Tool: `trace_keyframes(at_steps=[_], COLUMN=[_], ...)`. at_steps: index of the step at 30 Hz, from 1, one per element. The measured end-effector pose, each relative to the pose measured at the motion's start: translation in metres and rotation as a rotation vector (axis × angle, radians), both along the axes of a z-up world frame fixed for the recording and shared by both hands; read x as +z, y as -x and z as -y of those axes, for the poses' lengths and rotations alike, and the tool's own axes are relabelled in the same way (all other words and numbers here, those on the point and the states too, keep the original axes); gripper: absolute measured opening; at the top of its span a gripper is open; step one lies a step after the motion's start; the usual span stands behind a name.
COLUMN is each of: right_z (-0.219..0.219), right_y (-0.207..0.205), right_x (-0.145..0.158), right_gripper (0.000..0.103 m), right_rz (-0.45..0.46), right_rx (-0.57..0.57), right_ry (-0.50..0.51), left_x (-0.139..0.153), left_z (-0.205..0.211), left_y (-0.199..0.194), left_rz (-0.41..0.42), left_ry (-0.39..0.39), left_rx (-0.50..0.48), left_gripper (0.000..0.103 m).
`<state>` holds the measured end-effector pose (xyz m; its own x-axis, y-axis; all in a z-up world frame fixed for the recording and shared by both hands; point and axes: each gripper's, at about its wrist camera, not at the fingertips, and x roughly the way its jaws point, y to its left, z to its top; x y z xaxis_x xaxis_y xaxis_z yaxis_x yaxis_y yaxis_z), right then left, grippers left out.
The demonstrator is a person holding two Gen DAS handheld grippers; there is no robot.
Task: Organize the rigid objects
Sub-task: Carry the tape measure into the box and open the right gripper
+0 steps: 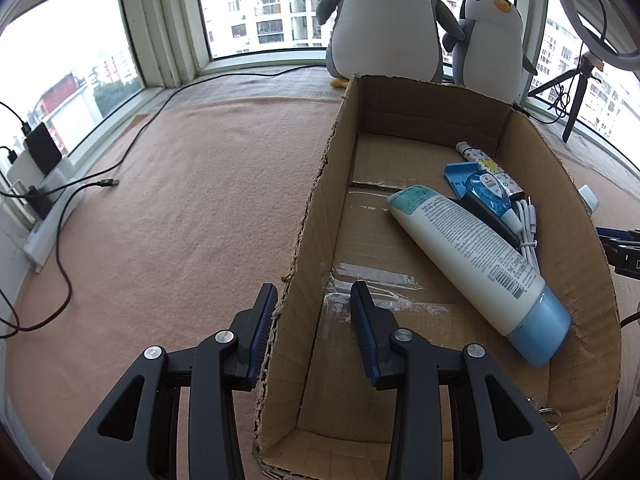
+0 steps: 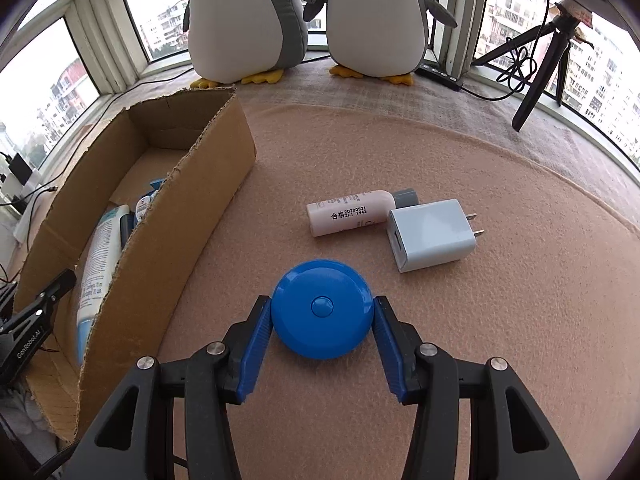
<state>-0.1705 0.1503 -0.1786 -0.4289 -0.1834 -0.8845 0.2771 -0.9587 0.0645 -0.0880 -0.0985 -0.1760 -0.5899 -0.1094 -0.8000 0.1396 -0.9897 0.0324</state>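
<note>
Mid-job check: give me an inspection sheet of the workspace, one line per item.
Surface: pink blanket.
Job's things: box holds a tube, a blue case and a white cord; disc, bottle and charger lie outside.
Clutter: two penguins.
Grippers: left gripper open, straddling the box wall; right gripper around the disc, pads touching it.
Cables: black cable on blanket.
Surroundings: windows, tripod.
</note>
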Motion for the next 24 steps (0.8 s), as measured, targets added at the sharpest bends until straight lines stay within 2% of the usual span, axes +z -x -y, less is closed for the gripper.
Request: trace_keyframes(at_steps=[7, 13, 19, 24], right_z=[0.023, 0.058, 0.099, 0.116], right_y=[-0.02, -0.044, -0.069, -0.084], right_x=[0.038, 0.06, 0.058, 0.047], right_gripper=[0.046, 0.046, 0.046, 0.046], right_rz=[-0.057, -0.08, -0.079, -0.058], right_rx=[0.082, 0.213, 0.347, 0.407], right_ry=[0.07, 0.119, 0.11, 0.091], left_x=[0.0, 0.0, 0.0, 0.0], left_z=[0.0, 0.0, 0.001, 0.0], left_y=[0.001, 0.001, 0.001, 0.001], left_rz=[0.002, 0.002, 0.001, -0.001], left_ry=[-0.014, -0.017, -0.02, -0.025], left_rx=[0.0, 0.002, 0.002, 0.004], left_gripper=[0.036, 0.036, 0.036, 0.036])
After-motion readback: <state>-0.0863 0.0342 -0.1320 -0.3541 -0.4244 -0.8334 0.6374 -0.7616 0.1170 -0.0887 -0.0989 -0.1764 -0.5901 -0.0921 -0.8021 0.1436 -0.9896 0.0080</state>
